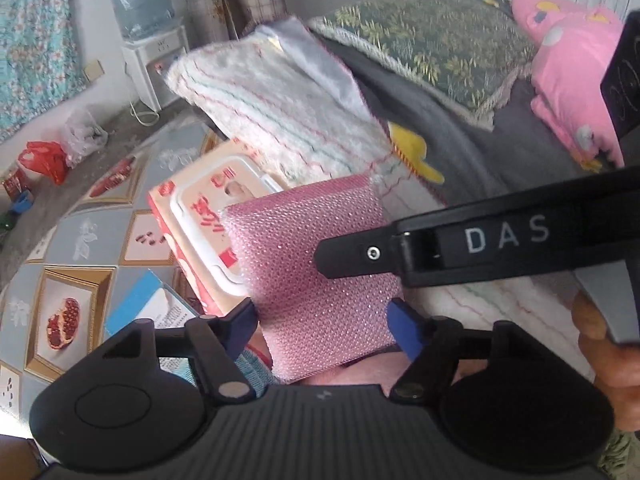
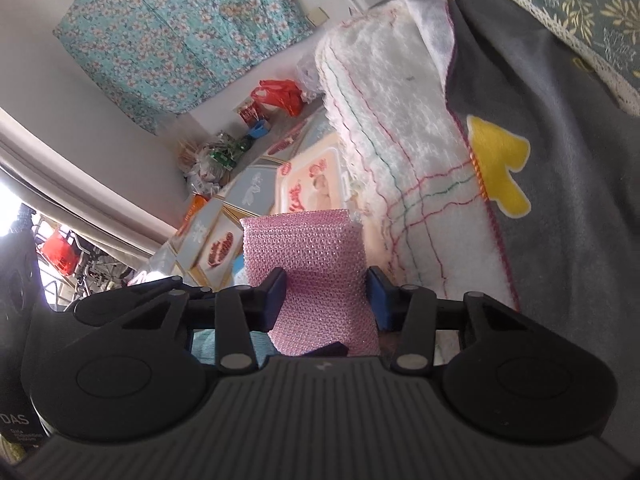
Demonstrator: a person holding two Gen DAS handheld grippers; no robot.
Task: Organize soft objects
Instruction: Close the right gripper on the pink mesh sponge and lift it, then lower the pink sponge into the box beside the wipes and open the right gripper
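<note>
Mid-handover: the right gripper (image 2: 326,294) clamped the pink mesh sponge (image 2: 310,264) at lower centre; the left gripper (image 1: 322,326) straddled it, fingers apart, needing to close.

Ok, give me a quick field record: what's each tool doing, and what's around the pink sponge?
right tool: shut on sponge
left tool: fingers flank sponge; grip unclear
sponge: pink mesh, held between both tools
towel: white, striped, behind sponge, beside grey blanket
wipes pack: behind sponge, to its left
</note>
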